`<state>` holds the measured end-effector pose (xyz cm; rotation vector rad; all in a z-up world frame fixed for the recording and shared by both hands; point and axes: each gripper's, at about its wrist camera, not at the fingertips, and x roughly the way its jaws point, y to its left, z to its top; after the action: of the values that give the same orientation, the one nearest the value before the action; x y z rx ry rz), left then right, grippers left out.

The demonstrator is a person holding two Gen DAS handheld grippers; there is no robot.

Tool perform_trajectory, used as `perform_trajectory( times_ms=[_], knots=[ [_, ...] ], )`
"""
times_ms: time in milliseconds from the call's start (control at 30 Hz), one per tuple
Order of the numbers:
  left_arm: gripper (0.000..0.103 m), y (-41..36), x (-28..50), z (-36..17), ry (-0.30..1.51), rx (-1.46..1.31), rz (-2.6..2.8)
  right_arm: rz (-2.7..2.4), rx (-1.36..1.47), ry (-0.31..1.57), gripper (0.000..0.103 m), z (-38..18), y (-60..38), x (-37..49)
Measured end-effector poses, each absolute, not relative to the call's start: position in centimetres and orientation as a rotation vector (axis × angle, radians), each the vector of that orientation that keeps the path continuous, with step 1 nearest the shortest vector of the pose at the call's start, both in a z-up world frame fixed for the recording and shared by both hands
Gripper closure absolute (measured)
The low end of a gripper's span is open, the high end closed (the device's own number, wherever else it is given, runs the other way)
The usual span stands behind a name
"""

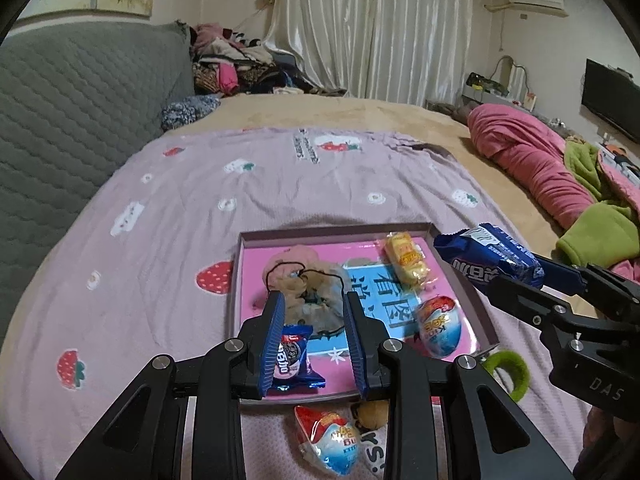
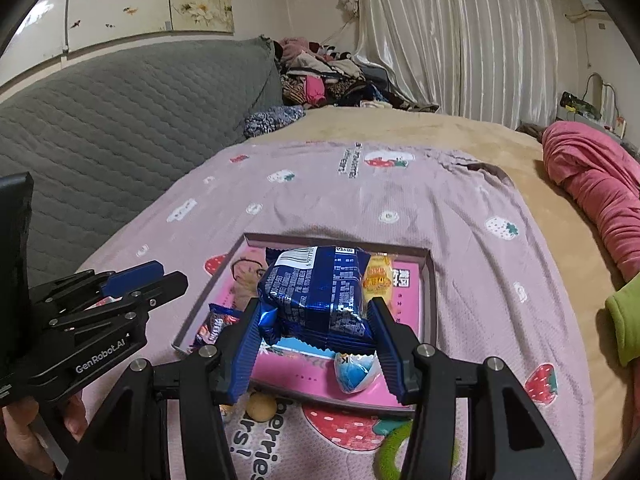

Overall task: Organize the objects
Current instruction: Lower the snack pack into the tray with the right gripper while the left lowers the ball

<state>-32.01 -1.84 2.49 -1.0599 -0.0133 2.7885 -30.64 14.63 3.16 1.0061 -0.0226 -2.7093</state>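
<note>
The step in hand is being judged as the loading of the tray [image 1: 476, 304]: snacks are being carried to the shallow pink tray that is lying on the strawberry-printed sheet [image 1: 168, 216] of the bed.

At the left of the tray, over its near-left corner, the left gripper [image 1: 314, 344] is being held with its blue pads set fairly narrow. A small cookie packet [image 1: 294, 360] is lying against the left pad; whether it is being pinched or merely rests on the tray floor cannot be told, since a gap is showing toward the right pad. Just beyond the gripper, inside the tray, a bundle of hair ties [image 1: 308, 292] is lying. Just outside the tray's near edge, an egg-shaped sweet [image 1: 328, 440] and a small brown ball [image 1: 372, 412] are waiting on the sheet.

Further right inside the tray, a yellow cake packet [image 1: 406, 260] is lying near the far edge and a second egg-shaped sweet [image 1: 438, 328] near the right wall.

At the tray's right, the right gripper [image 2: 316, 344] is pinching a large blue biscuit packet [image 2: 316, 296] by its sides, held over the tray's middle. Off the near-right corner, a green hair tie [image 1: 508, 372] is lying on the sheet.

Next, the blue packet is probably to be lowered onto a free patch of the tray floor and released, without being dropped onto the items below.
</note>
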Motion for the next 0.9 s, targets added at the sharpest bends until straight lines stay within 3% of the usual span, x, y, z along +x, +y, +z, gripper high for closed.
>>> perform_trajectory(
  times_ms=[900],
  knots=[
    [0.072,-0.6,-38.7,-8.5,-0.038,-1.234,2.717,-2.702,1.261,-0.009,0.050,-6.8,15.3,-39.2]
  ],
)
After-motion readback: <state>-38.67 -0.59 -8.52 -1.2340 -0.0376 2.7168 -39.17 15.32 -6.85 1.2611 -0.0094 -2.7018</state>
